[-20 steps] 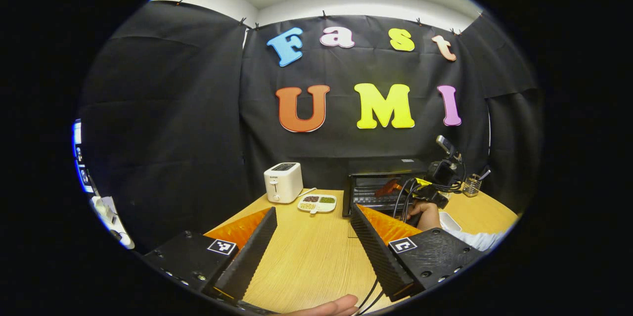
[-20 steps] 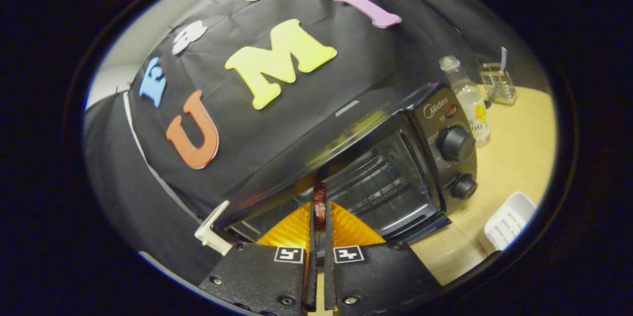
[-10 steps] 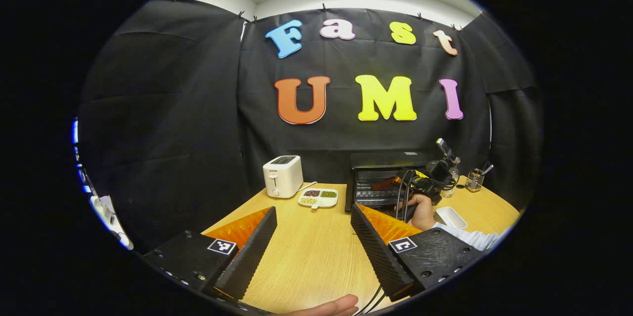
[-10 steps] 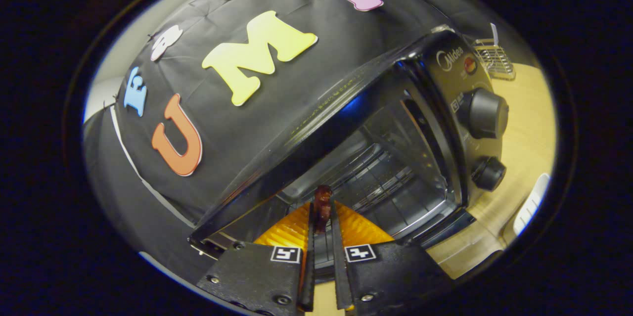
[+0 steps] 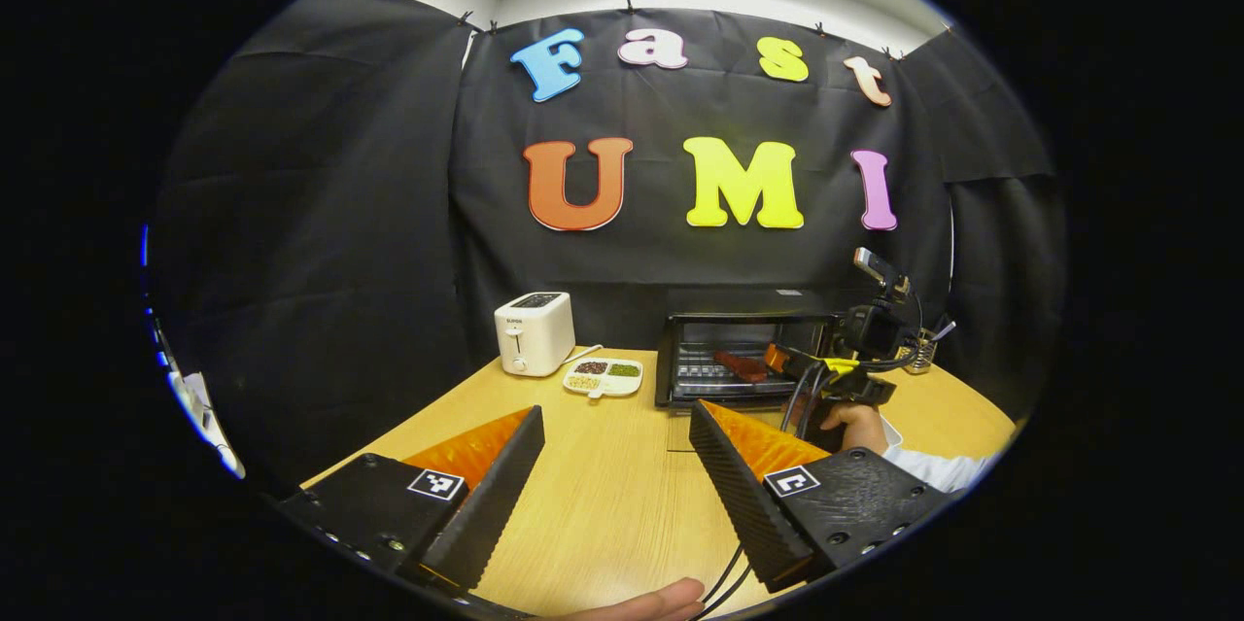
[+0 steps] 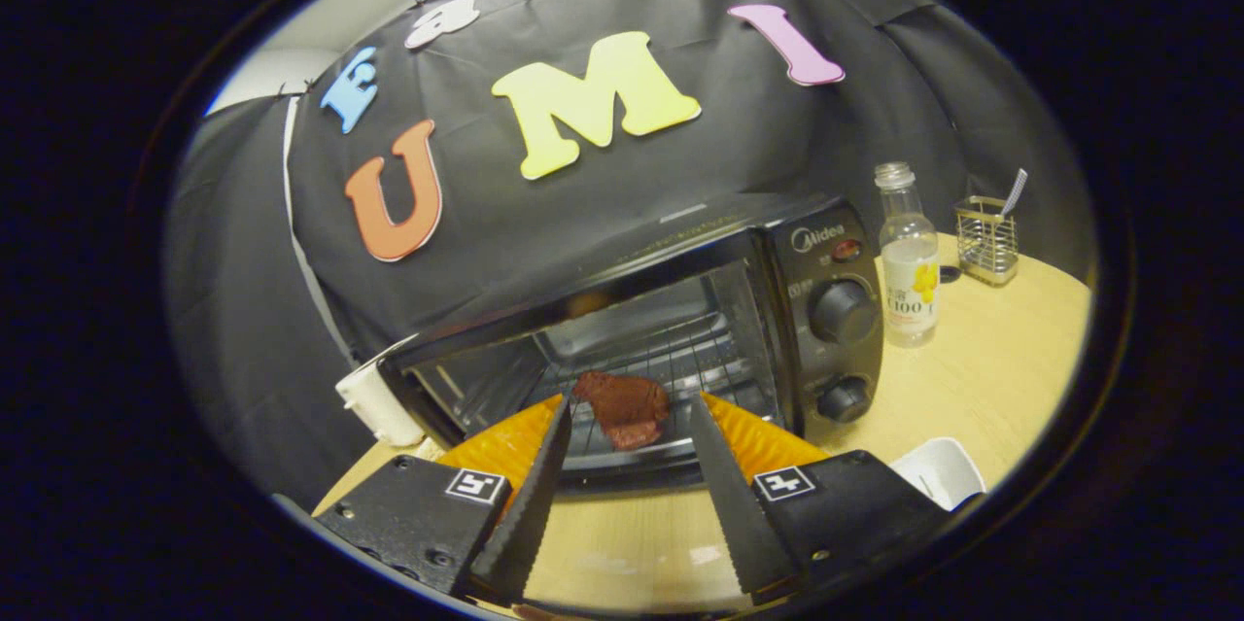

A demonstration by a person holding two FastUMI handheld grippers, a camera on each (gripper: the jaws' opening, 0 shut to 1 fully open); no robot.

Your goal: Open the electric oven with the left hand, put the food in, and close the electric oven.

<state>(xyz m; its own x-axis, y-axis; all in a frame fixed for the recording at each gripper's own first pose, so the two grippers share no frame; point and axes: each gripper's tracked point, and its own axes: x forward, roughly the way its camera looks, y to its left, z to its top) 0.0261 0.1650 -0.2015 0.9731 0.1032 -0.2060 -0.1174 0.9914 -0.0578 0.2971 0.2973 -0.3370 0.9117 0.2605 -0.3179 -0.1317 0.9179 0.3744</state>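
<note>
On the wooden table (image 5: 603,495), the electric oven (image 6: 680,310) is standing open with the food (image 6: 622,405) lying on its rack. Your right gripper (image 6: 627,480) is hovering spread at the oven's six o'clock, holding nothing. Your left gripper (image 5: 612,485) is hanging spread too, well apart, with the toaster (image 5: 533,332) sitting at its eleven o'clock.

White sleeve (image 5: 928,467), black cables (image 5: 799,388), square markers.

Black electric oven (image 6: 680,329) is sitting on the surface with its door open. Reddish-brown food (image 6: 622,405) is lying flat on the wire rack inside, near the front.
</note>
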